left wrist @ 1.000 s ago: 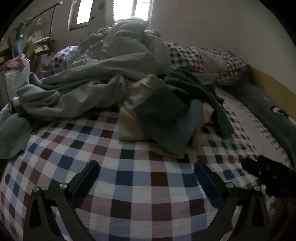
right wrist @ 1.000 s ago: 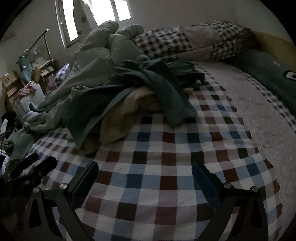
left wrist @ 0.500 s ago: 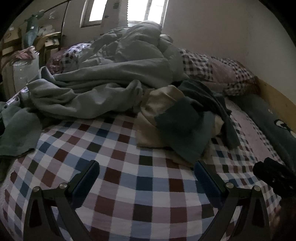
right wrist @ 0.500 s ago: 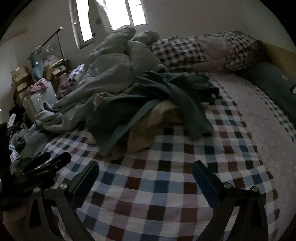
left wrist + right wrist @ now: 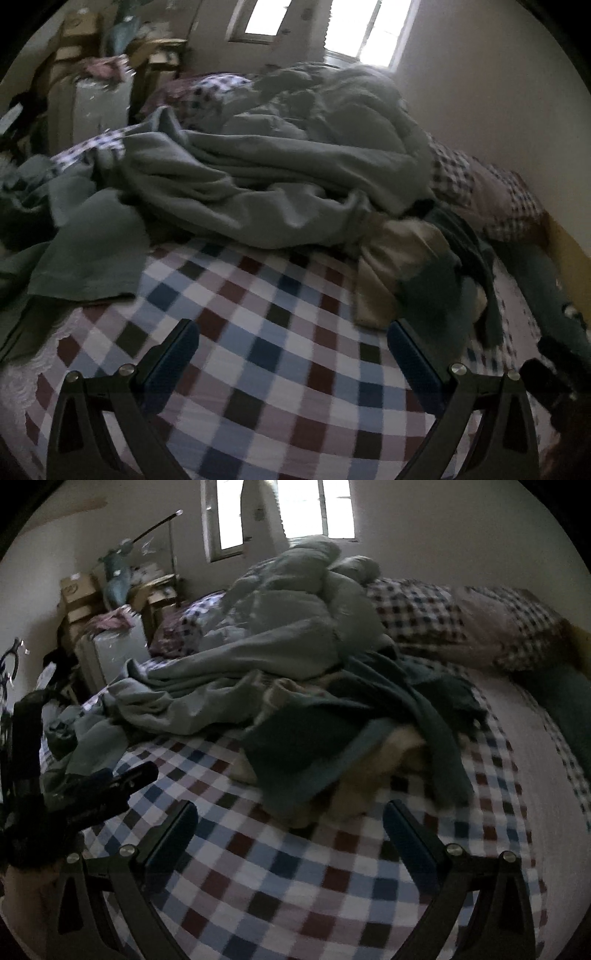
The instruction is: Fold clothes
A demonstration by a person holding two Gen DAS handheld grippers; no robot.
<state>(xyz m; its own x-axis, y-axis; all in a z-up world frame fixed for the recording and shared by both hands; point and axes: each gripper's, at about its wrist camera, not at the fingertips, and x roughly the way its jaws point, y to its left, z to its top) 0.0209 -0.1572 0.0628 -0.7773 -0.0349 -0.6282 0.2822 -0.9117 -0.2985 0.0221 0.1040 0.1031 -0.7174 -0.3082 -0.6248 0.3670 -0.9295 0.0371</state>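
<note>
While both tongs, the left gripper (image 5: 291, 354) and right gripper (image 5: 290, 832), hang wide apart and empty above the checked bedsheet (image 5: 314, 878), the crumpled dark-green and cream clothes heap (image 5: 351, 738) at twelve o'clock looks unfolded, so any fold needs one garment pinched free.

Dark green and cream clothes (image 5: 351, 746) lie heaped, unfolded, on checked bedsheet (image 5: 295, 878).

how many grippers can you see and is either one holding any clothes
2. The left gripper hangs open over the checked sheet, holding nothing. The right gripper hangs open just short of the clothes pile, also holding nothing.
</note>
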